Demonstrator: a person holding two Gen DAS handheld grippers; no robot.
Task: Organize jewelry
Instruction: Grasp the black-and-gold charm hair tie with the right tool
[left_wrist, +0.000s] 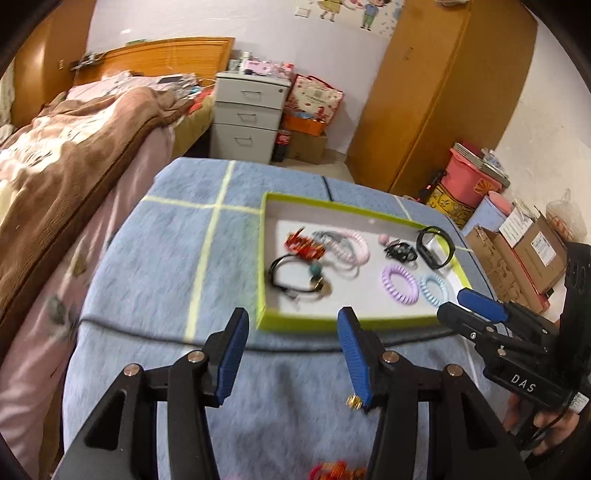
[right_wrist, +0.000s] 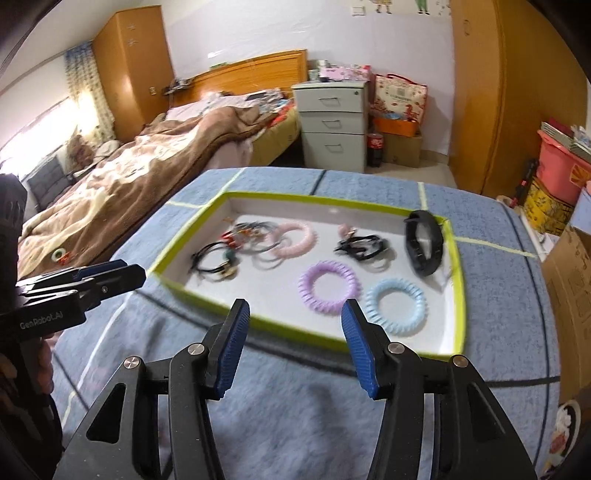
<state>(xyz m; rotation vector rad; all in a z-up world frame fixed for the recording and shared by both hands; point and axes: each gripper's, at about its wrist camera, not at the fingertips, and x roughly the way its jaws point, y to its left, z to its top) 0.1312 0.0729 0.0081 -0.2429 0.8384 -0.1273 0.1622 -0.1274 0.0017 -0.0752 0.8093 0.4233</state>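
A green-rimmed white tray (left_wrist: 334, 322) (right_wrist: 288, 330) sits on the blue blanket. It holds a purple coil band (right_wrist: 328, 286), a blue coil band (right_wrist: 396, 306), a pink coil band (right_wrist: 295, 238), a black watch band (right_wrist: 424, 248), black cords and a red ornament (left_wrist: 303, 246). My left gripper (left_wrist: 293, 326) is open and empty just short of the tray's near rim. My right gripper (right_wrist: 293, 325) is open and empty over the near rim, close to the purple band. A small gold piece (left_wrist: 355, 402) and a red item (left_wrist: 338, 470) lie on the blanket under the left gripper.
The blue blanket (left_wrist: 159, 251) with yellow lines covers the work surface. A black cable (left_wrist: 147, 334) runs across it. A bed (right_wrist: 155, 155) lies to the left, white drawers (right_wrist: 332, 125) behind, cardboard boxes (left_wrist: 524, 254) and a pink bin to the right.
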